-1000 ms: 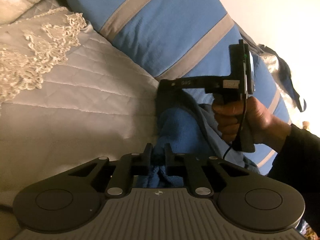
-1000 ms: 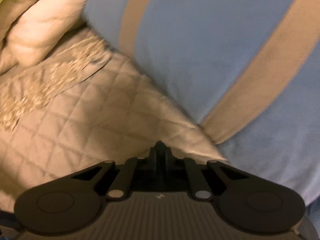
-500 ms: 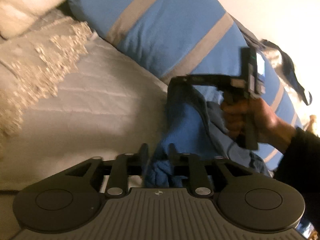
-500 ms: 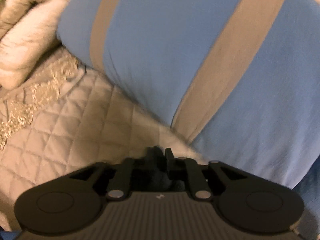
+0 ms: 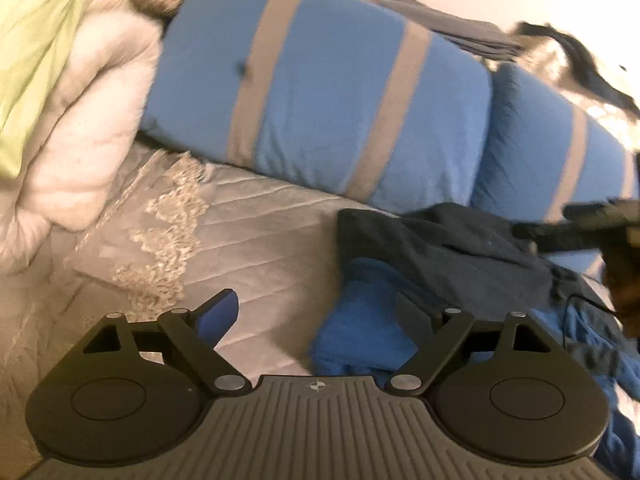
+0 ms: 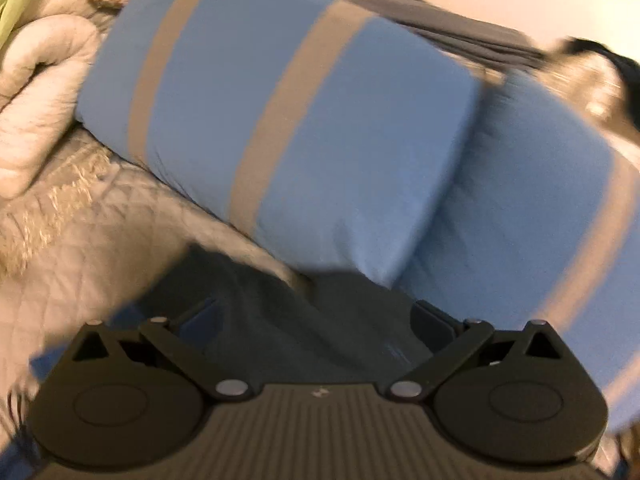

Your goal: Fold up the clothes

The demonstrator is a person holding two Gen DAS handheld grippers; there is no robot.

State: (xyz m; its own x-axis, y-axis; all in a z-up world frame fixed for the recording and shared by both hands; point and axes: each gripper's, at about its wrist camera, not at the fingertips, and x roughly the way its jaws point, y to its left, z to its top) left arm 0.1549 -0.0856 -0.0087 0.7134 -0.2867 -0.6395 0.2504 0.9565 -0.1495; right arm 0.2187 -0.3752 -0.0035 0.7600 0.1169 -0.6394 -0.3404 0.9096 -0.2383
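Quilted bed (image 5: 256,236), striped pillows (image 5: 320,92) at the back. Blue garment (image 5: 440,264) crumpled on quilt beside pillows. Left gripper (image 5: 316,312) jaws opening, wide, nothing between the pads. Right gripper (image 6: 316,320) jaws opening, wide, over dark cloth, not gripping. Only left view shows the right gripper's side; right view is blurred.

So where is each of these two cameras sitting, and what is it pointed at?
Left wrist: on the left gripper, jaws opening, looking down at the blue garment; the right gripper shows at the edge.
Right wrist: on the right gripper, jaws opening over the same garment.
Shared: striped pillows, quilted bedspread.
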